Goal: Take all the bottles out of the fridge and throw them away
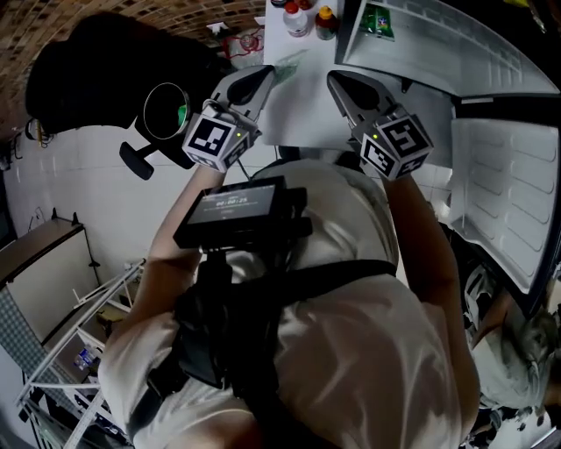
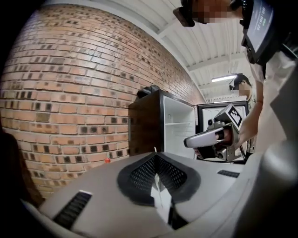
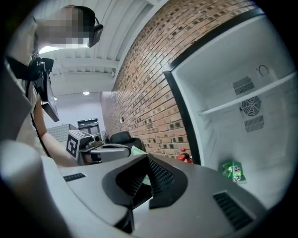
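Bottles with red caps [image 1: 296, 17] and one with a yellow cap [image 1: 326, 17] stand at the top of the head view, left of the open fridge [image 1: 438, 53]. The red caps [image 3: 185, 158] also show in the right gripper view by the brick wall. My left gripper [image 1: 267, 72] is raised in front of me, shut, with a thin pale greenish film [image 2: 160, 197] pinched between its pads. My right gripper [image 1: 335, 79] is held up beside it, shut and with nothing in it. Each gripper sees the other: the right gripper [image 2: 188, 142] and the left gripper [image 3: 128, 149].
A green packet [image 3: 233, 171] lies inside the white fridge compartment. The fridge door [image 1: 504, 202] hangs open at the right. A black chair [image 1: 105, 70] and a round fan [image 1: 165, 112] are at the left, and a wire rack [image 1: 70, 351] is lower left. A brick wall [image 2: 70, 93] runs behind.
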The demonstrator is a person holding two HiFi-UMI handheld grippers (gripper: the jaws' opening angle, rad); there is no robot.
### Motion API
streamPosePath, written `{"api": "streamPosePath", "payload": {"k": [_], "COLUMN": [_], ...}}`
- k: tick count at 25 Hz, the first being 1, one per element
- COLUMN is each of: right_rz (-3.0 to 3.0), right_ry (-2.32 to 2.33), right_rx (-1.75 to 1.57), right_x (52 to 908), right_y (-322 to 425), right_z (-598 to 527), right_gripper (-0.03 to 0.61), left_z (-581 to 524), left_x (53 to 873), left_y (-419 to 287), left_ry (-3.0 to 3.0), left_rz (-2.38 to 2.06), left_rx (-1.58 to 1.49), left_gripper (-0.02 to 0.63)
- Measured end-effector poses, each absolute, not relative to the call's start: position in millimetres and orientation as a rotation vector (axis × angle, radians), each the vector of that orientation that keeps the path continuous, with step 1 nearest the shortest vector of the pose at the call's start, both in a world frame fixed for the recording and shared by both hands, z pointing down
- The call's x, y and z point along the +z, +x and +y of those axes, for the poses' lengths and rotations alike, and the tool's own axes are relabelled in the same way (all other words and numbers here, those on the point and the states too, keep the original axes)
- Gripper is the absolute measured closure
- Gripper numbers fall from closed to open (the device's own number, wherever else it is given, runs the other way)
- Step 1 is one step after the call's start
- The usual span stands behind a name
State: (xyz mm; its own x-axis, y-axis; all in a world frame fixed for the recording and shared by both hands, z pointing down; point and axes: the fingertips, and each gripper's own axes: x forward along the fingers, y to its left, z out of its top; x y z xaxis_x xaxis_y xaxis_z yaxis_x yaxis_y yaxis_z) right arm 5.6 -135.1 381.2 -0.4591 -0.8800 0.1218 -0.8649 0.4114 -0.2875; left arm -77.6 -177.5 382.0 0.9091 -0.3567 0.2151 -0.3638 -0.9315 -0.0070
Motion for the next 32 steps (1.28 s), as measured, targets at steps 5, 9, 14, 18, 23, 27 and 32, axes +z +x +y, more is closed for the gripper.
{"api": "streamPosePath", "payload": {"k": [5,9,14,18,23,27,32], "right_rz": [2.660,2.705,2.757,2.788,2.847,2.900,2.942], "right_ry": [-1.552,-1.507,-1.447,-1.412,-1.349,-1.287,-1.235], "right_rx": [-0.492,-0.490,-0.506,-0.518,-0.537,-0.563,-0.581], "right_x": [380.8,383.1,387.2,394.7,399.3,403.8,406.7], "right_y": [-28.6,-63.1,-102.1,-128.1,-165.2,-192.8,-215.4], "right_z": [-152.2,-170.5,-188.9,-200.2,-214.4,-222.8,-228.8], "right_gripper": [0.572,0.572,0.572,0.572,0.572,0.572,0.572], "left_z": [-194.2,-207.5,-222.0,-234.0,-248.4,-257.3,-265.2], "left_x": [389.5,390.6,400.7,410.8,422.1,434.8,454.4], "left_y": [-120.8,-157.0,-202.4,-235.0,-283.3,-323.3,-365.5], "left_ry": [3.030,2.976,2.945,2.930,2.869,2.808,2.746], "left_rz": [-0.659,-0.732,-0.818,-0.877,-0.987,-1.093,-1.207], "left_rx": [0.325,0.321,0.317,0.319,0.327,0.346,0.398], "left_gripper": [0.603,0.603,0.604,0.604,0.604,0.604,0.604]}}
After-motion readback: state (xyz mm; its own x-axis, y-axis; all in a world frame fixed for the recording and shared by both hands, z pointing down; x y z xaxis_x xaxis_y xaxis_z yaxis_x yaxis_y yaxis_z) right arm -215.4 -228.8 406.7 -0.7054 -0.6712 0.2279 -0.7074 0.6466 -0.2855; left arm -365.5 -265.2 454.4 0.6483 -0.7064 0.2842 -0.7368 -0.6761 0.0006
